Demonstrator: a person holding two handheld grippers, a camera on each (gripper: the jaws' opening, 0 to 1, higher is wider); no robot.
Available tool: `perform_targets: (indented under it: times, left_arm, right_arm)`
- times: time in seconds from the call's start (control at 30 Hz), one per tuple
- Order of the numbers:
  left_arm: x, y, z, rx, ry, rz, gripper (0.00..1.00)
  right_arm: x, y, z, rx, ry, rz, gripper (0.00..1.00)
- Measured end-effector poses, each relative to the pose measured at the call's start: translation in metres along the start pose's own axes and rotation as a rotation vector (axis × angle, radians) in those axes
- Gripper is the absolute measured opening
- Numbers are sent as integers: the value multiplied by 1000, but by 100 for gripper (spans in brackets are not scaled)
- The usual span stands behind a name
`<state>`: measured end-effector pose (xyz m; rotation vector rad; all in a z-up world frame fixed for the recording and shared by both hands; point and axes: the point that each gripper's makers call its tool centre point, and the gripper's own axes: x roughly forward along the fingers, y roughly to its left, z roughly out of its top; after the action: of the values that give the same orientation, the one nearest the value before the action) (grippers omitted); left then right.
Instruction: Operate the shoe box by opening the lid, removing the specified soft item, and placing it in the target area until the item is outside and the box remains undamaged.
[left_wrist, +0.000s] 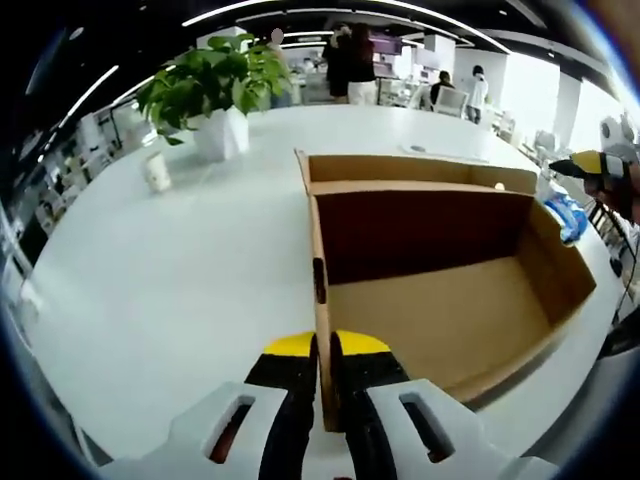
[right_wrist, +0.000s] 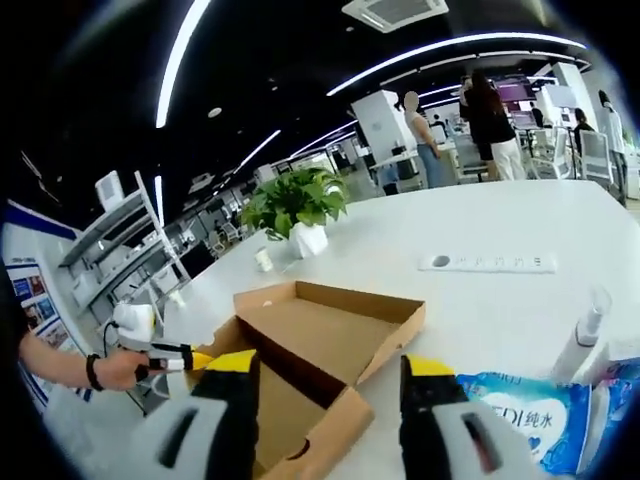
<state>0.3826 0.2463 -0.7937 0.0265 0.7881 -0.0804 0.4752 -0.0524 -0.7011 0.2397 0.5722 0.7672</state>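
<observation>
the open cardboard shoe box (left_wrist: 440, 290) is sitting on the white table (left_wrist: 180, 280), lid folded back, and the left gripper (left_wrist: 322, 355) is pinching the near side wall of the box, its jaws nearly closed on the cardboard edge. the right gripper (right_wrist: 330, 385) is hovering above the box with jaws spread wide and gripping nothing, a blue wipes packet (right_wrist: 530, 415) lying just beside it. a potted plant (left_wrist: 215, 85) is standing well apart on the table.

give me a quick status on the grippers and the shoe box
Left gripper shut on shoe box wall. Right gripper open, holding nothing, above box corner. Lid open, box looks empty. Blue wipes pack on table beside right gripper.
</observation>
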Motion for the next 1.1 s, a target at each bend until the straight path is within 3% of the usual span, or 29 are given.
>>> perform_targets:
  times: [0.47, 1.1]
  left_arm:
    - [4, 0, -3, -19, 11, -7, 4]
    - [4, -1, -4, -15, 18, -4, 4]
  right_arm:
    - [22, -26, 3, 55, 6, -31, 54]
    - [59, -40, 4, 59, 42, -49, 54]
